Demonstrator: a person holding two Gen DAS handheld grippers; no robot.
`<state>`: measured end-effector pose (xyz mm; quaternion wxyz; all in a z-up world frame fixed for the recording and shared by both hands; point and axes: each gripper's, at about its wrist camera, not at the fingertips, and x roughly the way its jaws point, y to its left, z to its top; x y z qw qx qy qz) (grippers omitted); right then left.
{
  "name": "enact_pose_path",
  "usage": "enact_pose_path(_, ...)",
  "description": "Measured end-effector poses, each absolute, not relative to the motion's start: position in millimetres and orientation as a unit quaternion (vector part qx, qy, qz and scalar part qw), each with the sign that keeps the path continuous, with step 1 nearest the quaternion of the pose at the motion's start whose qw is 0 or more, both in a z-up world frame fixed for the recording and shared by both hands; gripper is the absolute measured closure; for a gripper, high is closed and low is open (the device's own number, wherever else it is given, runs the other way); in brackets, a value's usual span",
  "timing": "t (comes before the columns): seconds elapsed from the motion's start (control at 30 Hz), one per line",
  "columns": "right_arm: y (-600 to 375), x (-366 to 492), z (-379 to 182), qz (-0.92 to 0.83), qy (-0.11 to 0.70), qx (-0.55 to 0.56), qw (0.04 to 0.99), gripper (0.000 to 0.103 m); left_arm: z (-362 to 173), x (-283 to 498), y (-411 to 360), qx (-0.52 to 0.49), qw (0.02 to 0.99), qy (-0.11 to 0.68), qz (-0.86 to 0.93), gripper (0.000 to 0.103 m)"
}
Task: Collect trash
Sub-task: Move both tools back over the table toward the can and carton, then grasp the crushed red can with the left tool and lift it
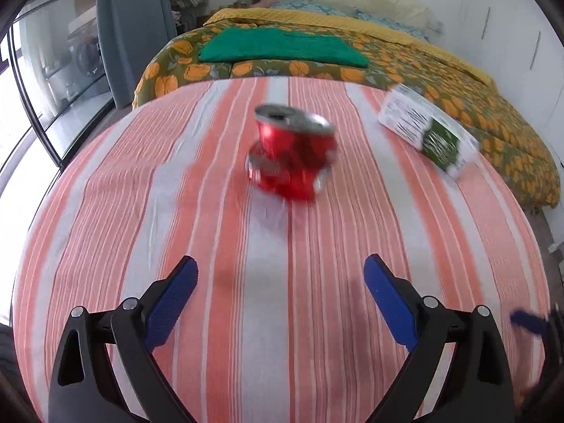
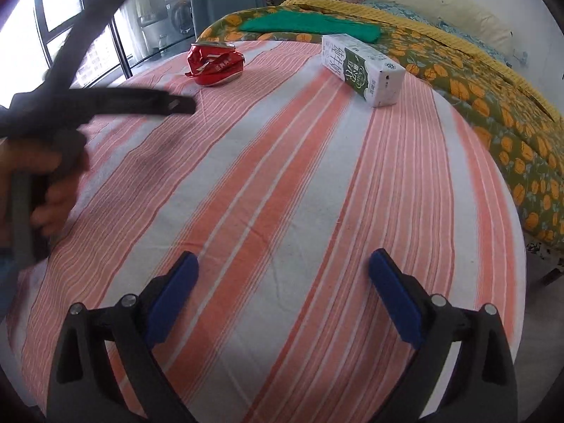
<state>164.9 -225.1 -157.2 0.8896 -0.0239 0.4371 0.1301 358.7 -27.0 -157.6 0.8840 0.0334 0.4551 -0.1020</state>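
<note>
Two pieces of trash on the worktop (image 2: 282, 176), neither collected yet; no bin or bag in either view.

Item 1: crushed red can (image 1: 290, 151), upright on the striped cloth, straight ahead of the left tongs (image 1: 280, 282) and well apart from them. Blurred in the left view; sharper in the right view, far ahead and to the left of the right tongs (image 2: 283, 278).

Item 2: white-and-green carton (image 2: 363, 67), lying on its side near the far edge of the worktop, ahead and to the right of both tongs.

Left tongs: spread wide, nothing between the blue pads (image 1: 169, 303). Seen from the right view as a blurred dark tool in a hand (image 2: 53, 190).

Right tongs: spread wide, empty, over bare cloth.

Judgement: collection not yet begun; both items remain. Left tongs look lined up on the can, the carton falling to the right.
</note>
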Motion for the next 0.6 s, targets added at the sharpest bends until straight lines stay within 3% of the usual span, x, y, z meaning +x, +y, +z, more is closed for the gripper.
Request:
enact_pose_path(0.3, -224.8, 164.8, -157.1, 0.13, 0.437, -0.023, 0.89, 0.007, -165.7, 420.9, -46.2, 0.045, 0.886, 0.456, -0.072, 0.009)
enact_pose_path(0.37, -224.6, 164.9, -157.1, 0.13, 0.437, -0.023, 0.89, 0.007, -165.6, 424.0, -47.6, 0.045, 0.886, 0.454, -0.077, 0.021)
enact_pose_path(0.43, -224.9, 165.0, -157.2, 0.13, 0.437, -0.023, 0.89, 0.007, -164.5, 426.2, -48.8, 0.047, 0.888, 0.45, -0.085, 0.042)
enact_pose_path(0.6, -224.7, 165.0, -157.0, 0.129, 0.437, -0.023, 0.89, 0.007, -160.0, 411.5, -40.4, 0.027, 0.89, 0.447, -0.084, 0.043)
